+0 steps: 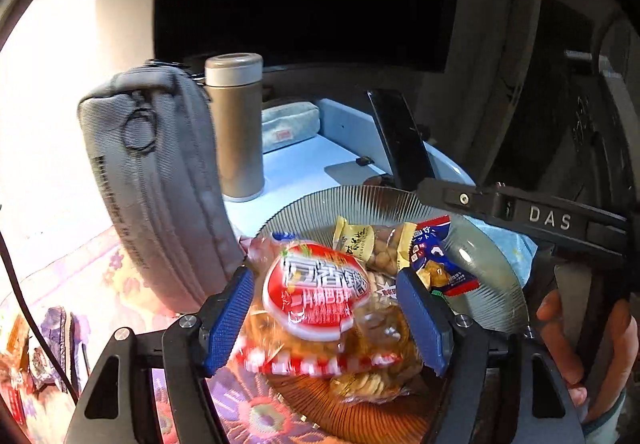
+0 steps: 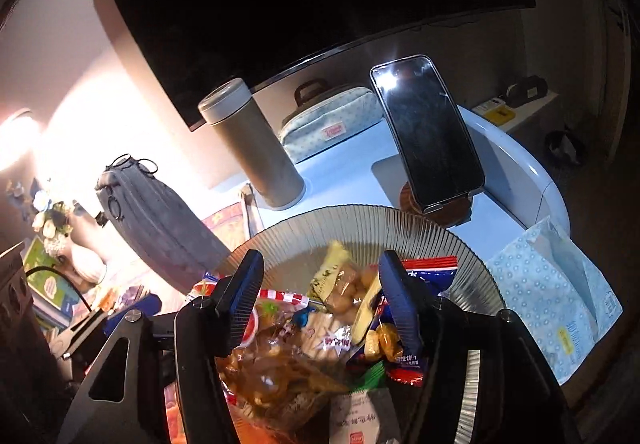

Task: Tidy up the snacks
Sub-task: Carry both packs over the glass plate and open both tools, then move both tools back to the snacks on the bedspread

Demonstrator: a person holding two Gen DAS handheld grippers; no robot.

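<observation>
Under snacks (image 2: 288,364), bowl (image 2: 360,228) bottom hidden

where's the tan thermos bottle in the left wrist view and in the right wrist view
Left wrist: the thermos bottle stands upper left of centre, right beside the grey pouch.
Right wrist: the bottle is upper left of centre, tilted by the lens.
Shared landmark: the ribbed glass plate before it.

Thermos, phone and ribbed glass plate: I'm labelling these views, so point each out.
Thermos (image 2: 256,148), right wrist view, mid-body.
Phone (image 2: 430,136), right wrist view, centre of the dark screen.
Ribbed glass plate (image 1: 360,200), left wrist view, bare far rim.
</observation>
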